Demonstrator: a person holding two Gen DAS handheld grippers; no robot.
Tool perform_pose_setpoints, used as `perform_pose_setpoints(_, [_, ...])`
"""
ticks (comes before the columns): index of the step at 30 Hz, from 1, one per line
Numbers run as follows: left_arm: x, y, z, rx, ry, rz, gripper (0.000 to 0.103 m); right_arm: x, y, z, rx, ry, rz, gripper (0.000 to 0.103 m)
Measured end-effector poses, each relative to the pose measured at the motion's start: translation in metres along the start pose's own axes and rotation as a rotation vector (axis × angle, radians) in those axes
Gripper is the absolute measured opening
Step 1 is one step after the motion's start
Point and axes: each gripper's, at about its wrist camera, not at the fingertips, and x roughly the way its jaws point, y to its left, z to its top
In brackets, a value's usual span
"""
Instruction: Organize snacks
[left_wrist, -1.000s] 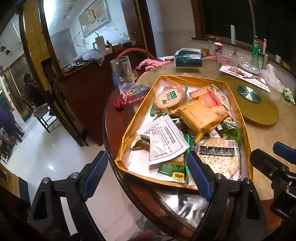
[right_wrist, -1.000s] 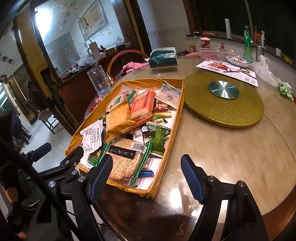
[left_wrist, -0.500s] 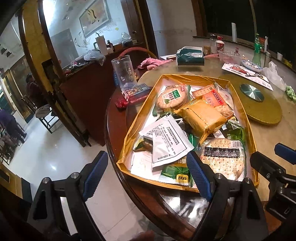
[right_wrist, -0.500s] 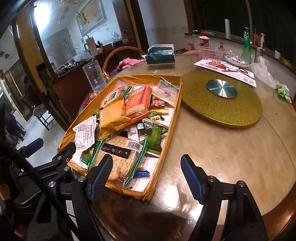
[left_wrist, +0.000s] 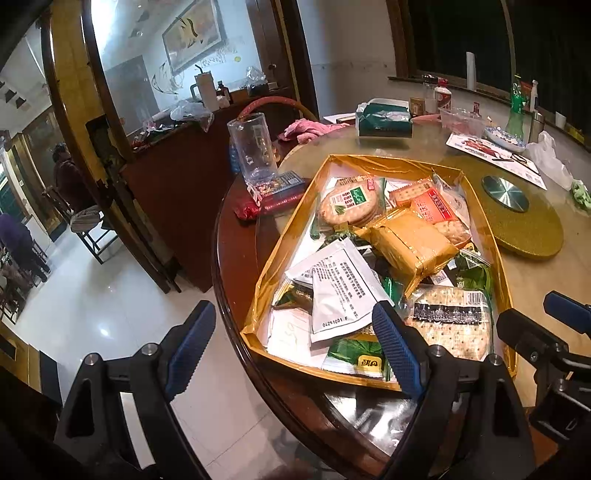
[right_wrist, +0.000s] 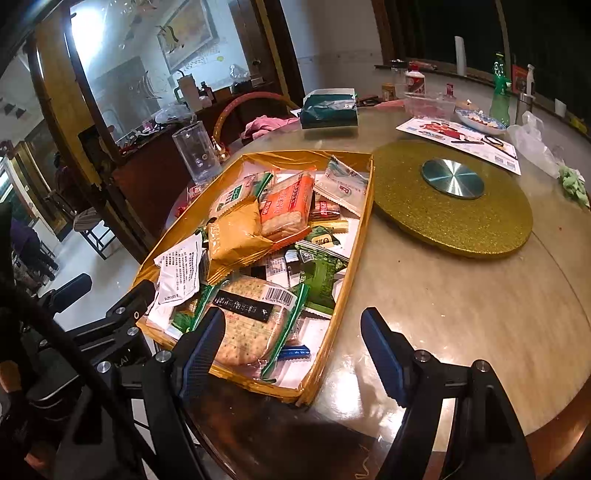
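Snack packets (right_wrist: 255, 236) heaped in the gold tray (right_wrist: 343, 291) look light, crinkly, crushable; my left gripper (left_wrist: 291, 350) and right gripper (right_wrist: 291, 347) gape empty, best pinching sealed edges

Glossy gold foil tray (left_wrist: 291, 236); crinkly plastic snack wrappers (right_wrist: 240, 236); polished wood table (right_wrist: 461, 302); glittery rough turntable (right_wrist: 454, 225), brushed metal hub (right_wrist: 452, 178).
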Motion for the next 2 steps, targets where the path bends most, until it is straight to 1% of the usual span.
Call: perform_pose_setpoints(2, [0.0004,-0.0013,-0.0007,0.008,-0.002,-0.001,0.087,0.0002,0.0003,0.0000,0.003,0.002,0.000,0.076])
